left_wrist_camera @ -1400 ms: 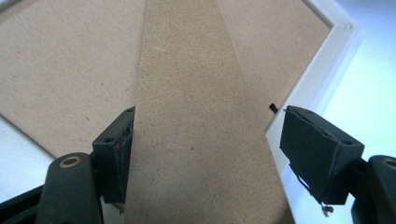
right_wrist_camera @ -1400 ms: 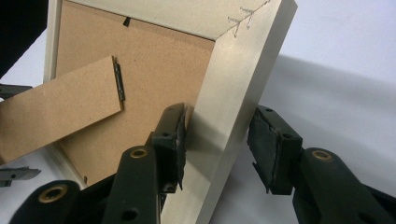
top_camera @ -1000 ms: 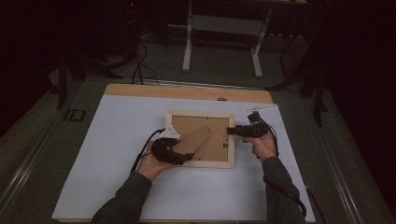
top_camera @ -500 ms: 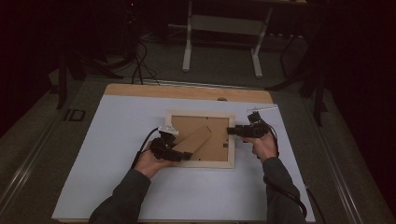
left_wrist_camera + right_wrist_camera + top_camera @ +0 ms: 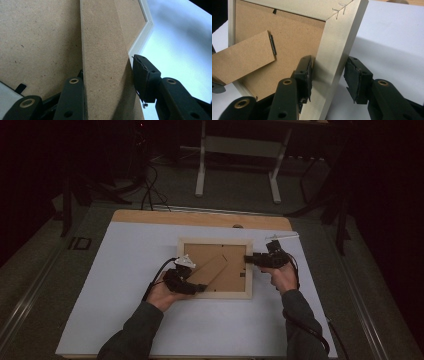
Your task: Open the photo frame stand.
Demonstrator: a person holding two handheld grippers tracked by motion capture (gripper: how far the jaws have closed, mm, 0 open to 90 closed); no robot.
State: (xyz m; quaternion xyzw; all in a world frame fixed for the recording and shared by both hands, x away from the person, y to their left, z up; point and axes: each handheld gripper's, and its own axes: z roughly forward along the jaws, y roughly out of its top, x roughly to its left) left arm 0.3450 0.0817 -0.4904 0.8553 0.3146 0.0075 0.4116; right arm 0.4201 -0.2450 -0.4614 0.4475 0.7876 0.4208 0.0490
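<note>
A pale wooden picture frame (image 5: 215, 241) lies face down on the white table top, its brown backboard (image 5: 232, 270) up. A brown fold-out stand (image 5: 207, 270) runs slantwise across the back. My left gripper (image 5: 199, 288) is at the frame's near left corner. Its jaws have just been closing, and they now press on the two long edges of the stand (image 5: 105, 62). My right gripper (image 5: 248, 260) reaches in from the right. It is shut on the frame's right rail (image 5: 337, 50), one pad inside against the backboard and one outside.
The white sheet (image 5: 125, 270) covers the table, with a bare wooden strip (image 5: 200, 217) along the far edge. A small pale object (image 5: 282, 236) lies behind the right gripper. Beyond the table stands a white-legged bench (image 5: 202, 165) on the dark floor.
The left gripper's jaws have closed in around the stand. Both hands and the frame stay where they were.
</note>
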